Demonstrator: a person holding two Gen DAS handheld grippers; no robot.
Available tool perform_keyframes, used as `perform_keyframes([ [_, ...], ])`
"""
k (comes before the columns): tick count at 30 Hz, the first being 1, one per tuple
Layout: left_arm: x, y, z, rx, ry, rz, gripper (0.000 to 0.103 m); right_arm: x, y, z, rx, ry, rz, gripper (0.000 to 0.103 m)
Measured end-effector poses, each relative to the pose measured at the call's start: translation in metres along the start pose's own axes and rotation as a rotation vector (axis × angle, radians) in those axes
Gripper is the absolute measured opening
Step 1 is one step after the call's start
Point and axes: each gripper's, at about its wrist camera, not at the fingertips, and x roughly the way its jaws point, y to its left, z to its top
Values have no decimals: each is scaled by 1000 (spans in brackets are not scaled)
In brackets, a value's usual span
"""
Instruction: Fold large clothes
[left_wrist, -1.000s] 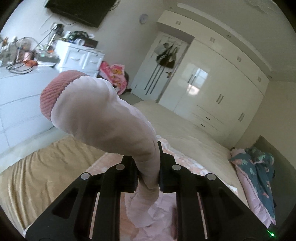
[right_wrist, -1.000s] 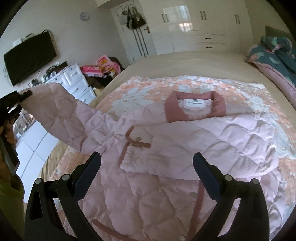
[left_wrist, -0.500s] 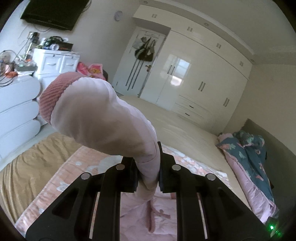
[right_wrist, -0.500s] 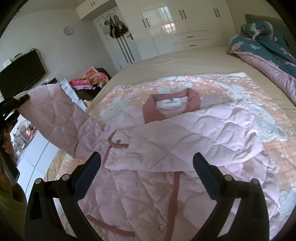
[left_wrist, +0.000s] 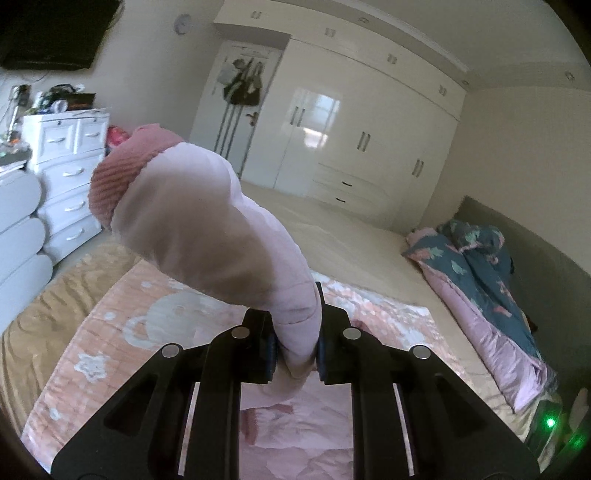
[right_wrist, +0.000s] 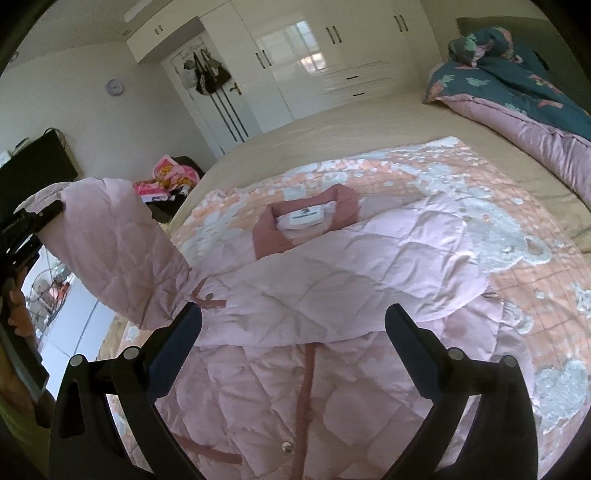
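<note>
A pale pink quilted jacket (right_wrist: 332, 291) lies front up on the bed, its dark pink collar (right_wrist: 306, 221) toward the far side. One sleeve lies folded across its chest. My left gripper (left_wrist: 295, 347) is shut on the other sleeve (left_wrist: 207, 218) near its dark pink ribbed cuff (left_wrist: 125, 173) and holds it up in the air. That raised sleeve shows at the left of the right wrist view (right_wrist: 110, 251). My right gripper (right_wrist: 293, 325) is open and empty, hovering over the jacket's front.
The jacket rests on a peach patterned blanket (right_wrist: 517, 258) over a beige bed (left_wrist: 351, 236). A teal and pink quilt (right_wrist: 517, 85) lies bunched at the right. White drawers (left_wrist: 70, 173) stand left of the bed, white wardrobes (left_wrist: 362, 140) behind.
My left gripper has swung the raised sleeve toward the middle of the bed. My right gripper has drawn nearer over the jacket and stayed open.
</note>
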Motion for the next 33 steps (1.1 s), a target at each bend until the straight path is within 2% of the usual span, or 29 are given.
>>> perform_keyframes([
  [18,38,-73,-49,139,97,-93,8,-15,-60,2,124,-26,-17,99],
  [28,66,-105,-95,225,204,-151,9,-21,-92,1,187,-39,-40,99],
  [33,84,-117,-121,273,262,-152,9,-22,-105,-1,205,-40,-51,99],
])
